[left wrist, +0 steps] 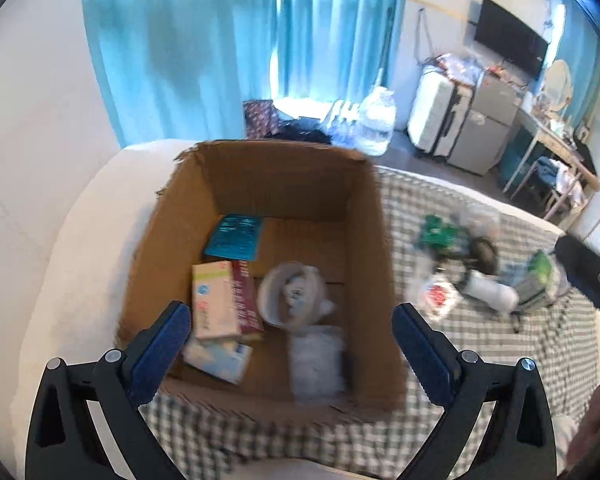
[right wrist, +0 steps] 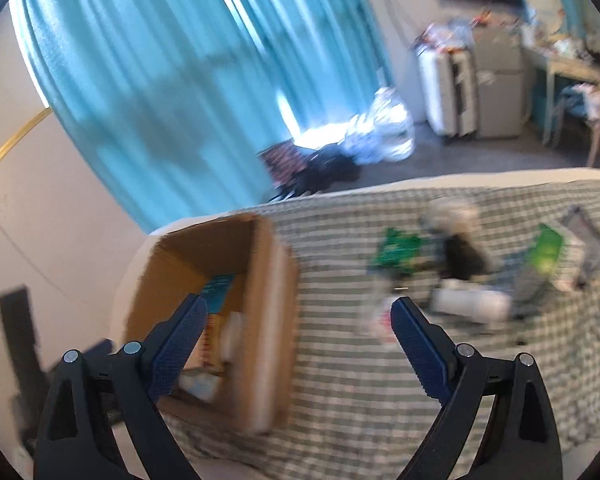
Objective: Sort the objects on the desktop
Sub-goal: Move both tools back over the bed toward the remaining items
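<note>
Left gripper is wide open and empty above the box, which fills the frame centre and already holds cartons and a round tub. Right gripper is also spread wide, nothing between the pads, box at lower left. The unsorted pile lies at right of both views on the checked cloth; a white tube, long axis roughly left-right, is just right of the right gripper's right finger, so I'd take the right hand as nearer.

Checked cloth covers surface; cardboard box, clutter pile on it.
</note>
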### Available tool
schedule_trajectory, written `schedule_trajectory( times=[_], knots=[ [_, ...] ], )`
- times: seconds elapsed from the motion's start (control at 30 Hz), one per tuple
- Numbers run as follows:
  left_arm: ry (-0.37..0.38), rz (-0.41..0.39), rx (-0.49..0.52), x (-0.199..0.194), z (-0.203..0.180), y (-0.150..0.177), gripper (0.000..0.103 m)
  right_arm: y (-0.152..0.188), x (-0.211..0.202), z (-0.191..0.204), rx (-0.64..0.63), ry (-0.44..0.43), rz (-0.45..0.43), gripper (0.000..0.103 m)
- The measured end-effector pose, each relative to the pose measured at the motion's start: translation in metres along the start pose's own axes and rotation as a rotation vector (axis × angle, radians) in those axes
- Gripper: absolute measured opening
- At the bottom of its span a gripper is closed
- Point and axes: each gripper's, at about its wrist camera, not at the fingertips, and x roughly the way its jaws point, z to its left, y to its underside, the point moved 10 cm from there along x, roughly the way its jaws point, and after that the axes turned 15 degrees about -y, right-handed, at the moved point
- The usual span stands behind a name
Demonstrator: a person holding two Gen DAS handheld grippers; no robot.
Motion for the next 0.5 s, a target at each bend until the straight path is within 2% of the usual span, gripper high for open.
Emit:
schedule_trajectory(
  times=[0.17, 0.27, 0.5],
  knots=[
    [0.062, -0.037, 0.013, -0.037, -0.049, 0.019, 0.103, 0.022, -0.060, -0.046, 0.034, 0.089, -0.055, 0.094],
    [0.070, -0.052, 0.030, -0.051, -0.079, 0.036, 0.103, 0.032, -0.090, -0.078, 0.059, 0.149, -0.079, 0.094],
    [0.094, -0.052, 0.091, -0.053, -0.143, 0.071, 0.103, 0.054, -0.135, -0.147, 0.150, 0.218, -0.119, 0.094]
  ],
)
